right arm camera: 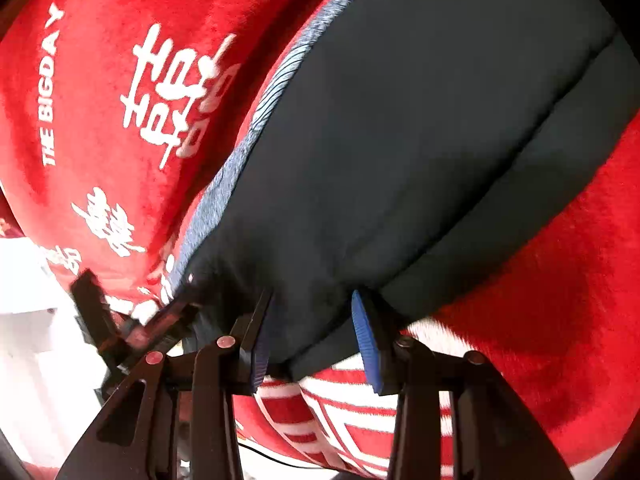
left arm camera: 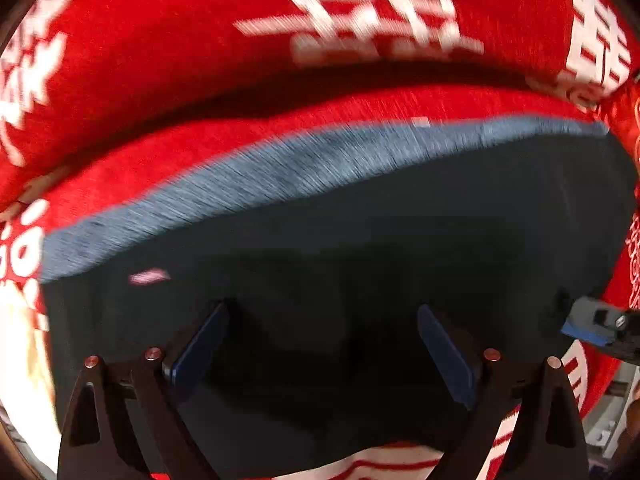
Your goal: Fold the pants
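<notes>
Dark navy pants point(left arm camera: 360, 220) with a grey-blue waistband point(left arm camera: 280, 172) lie flat on a red blanket point(left arm camera: 160, 60). My left gripper point(left arm camera: 322, 344) hangs open and wide just above the dark cloth, pointing almost straight down, with nothing pinched between its pads. The picture is smeared by motion. In the right wrist view the pants point(right arm camera: 420, 140) are doubled along a seam, and my right gripper point(right arm camera: 312, 340) is shut on their near corner, the cloth bunched between the blue pads. The right gripper's tip point(left arm camera: 592, 322) also shows at the pants' right edge.
The red blanket point(right arm camera: 100, 100) carries white characters and lettering and rises in a thick fold behind the waistband. A red-and-white striped part point(right arm camera: 340, 412) lies at the near edge. A white surface point(right arm camera: 28, 292) shows at the left, beside a blurred black gripper frame point(right arm camera: 96, 312).
</notes>
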The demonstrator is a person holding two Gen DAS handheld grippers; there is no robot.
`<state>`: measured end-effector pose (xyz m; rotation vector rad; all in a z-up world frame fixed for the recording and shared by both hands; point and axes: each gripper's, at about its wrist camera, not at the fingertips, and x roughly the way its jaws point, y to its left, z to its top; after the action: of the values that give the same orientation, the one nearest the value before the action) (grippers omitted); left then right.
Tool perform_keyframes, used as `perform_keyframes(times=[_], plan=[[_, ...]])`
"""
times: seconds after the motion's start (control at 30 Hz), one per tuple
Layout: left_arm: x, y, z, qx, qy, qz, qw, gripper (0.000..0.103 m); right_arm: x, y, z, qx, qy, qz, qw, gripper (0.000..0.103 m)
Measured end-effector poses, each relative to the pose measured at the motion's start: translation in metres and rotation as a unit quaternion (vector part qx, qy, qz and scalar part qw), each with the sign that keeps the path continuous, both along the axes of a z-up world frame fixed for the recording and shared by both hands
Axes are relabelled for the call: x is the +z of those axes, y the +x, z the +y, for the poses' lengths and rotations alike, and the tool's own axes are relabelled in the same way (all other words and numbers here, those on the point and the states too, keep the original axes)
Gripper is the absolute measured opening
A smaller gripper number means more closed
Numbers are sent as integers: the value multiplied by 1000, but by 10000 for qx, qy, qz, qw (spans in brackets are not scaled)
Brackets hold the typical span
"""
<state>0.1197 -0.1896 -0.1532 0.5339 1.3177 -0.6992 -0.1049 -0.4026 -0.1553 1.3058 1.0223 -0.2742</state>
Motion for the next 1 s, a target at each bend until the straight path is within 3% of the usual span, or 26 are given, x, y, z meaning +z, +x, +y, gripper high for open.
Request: perform_keyframes(times=[0.07, 0.1, 0.23, 0.3, 0.33, 0.5, 0.57, 0.63, 0.7, 0.73, 0.77, 0.87, 0.93, 1.0], plan=[[-2, -12, -4, -111, 116, -140, 9998, 96, 4, -2, -4, 23, -73, 96, 9999, 32], [0, -17, -4, -175, 106, -140, 9997, 96, 8, -1, -4, 143, -268, 200, 9993, 6], [11, -25, 2, -143, 52, 21, 9999, 96, 18, -12, -3, 242, -216, 17, 9995, 7], [19, -24, 1, -85, -107, -23, 9999, 96, 18, -20, -4, 159, -264, 153, 9994, 9], [20, -21, 1, -65, -148, -7, 9999, 96, 15, -24, -7, 49, -242, 198, 9995, 17], [-2, -23, -1, -96, 13, 66, 9999, 96, 5, -27, -17, -427, 21, -12, 9991, 24], [-1, -26, -5, -108, 28, 2, 9999, 96, 7, -19, -18, -365, -94, -74, 9993, 33], [1, -26, -8, -79, 34, 21, 10000, 96, 3, -9, -20, -385, 38, -132, 9992, 51], [1, -25, -10, -42, 58, 84, 9999, 96, 0, -6, -23, -512, 103, -47, 9986, 49], [2, -26, -9, -47, 82, 96, 9999, 96, 0, -5, -24, -524, 71, 41, 9986, 21], [5, -28, -9, -70, 95, 121, 9999, 96, 3, -5, -25, -489, 10, 162, 9987, 7], [18, -42, -1, -275, 0, 83, 9996, 96, 27, -17, -18, -364, -164, -267, 9988, 7], [14, -59, 5, -517, 90, -4, 9986, 96, 31, -23, -9, -121, -408, -145, 9990, 7], [3, -67, 10, -505, 166, 34, 9986, 97, 12, -27, -5, -4, -499, 290, 9983, 7]])
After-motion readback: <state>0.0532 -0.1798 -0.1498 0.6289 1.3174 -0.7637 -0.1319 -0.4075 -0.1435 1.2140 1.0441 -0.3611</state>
